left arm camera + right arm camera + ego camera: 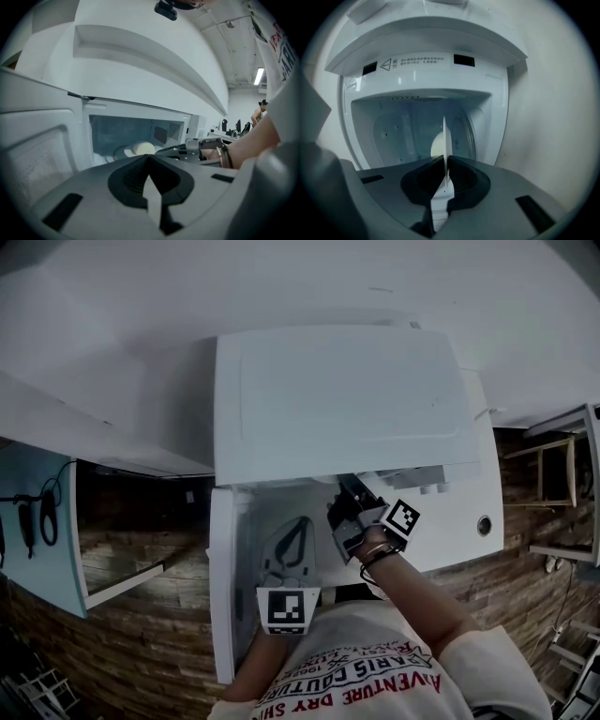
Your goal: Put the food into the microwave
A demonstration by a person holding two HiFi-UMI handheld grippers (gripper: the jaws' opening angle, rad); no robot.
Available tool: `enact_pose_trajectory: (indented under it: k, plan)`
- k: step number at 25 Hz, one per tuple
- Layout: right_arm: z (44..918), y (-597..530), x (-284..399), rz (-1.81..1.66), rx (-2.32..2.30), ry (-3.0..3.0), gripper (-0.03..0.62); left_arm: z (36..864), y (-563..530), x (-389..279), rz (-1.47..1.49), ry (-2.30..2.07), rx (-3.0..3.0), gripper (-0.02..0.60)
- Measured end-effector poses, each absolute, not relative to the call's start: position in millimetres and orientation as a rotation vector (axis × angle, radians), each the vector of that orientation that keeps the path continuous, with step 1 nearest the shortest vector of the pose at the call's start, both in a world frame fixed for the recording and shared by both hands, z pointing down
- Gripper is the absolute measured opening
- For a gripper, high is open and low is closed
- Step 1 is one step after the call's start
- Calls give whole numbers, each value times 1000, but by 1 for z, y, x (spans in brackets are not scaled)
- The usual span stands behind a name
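Food in the open microwave [337, 399], my two grippers at its mouth

The white oven stands by a white wall above a wood-plank floor [141, 671], its door [230, 596] swung out to the left. The pale, round food [144, 148] lies flat on a plate [121, 152] inside, showing no long axis. My left gripper [149, 159] and right gripper [444, 161] both have their fingers closed together.

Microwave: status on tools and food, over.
Right tool shut on a thin white edge, at the microwave mouth. Left tool shut, empty, low by the open door. Food on its plate inside. Nothing blocking.
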State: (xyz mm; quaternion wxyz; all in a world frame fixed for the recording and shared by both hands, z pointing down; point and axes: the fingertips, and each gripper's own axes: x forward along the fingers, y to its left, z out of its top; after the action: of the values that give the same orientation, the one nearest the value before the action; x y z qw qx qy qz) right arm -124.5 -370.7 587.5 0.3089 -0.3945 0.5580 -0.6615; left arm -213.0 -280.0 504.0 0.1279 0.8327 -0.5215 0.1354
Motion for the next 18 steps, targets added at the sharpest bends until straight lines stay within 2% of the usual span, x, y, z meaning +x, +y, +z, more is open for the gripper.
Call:
enact_pose_trajectory:
  k: [18]
  plan:
    - [598, -393, -146, -1765, -1160, 1582, 35, 515, -275, -211, 465, -1459, 2490, 6]
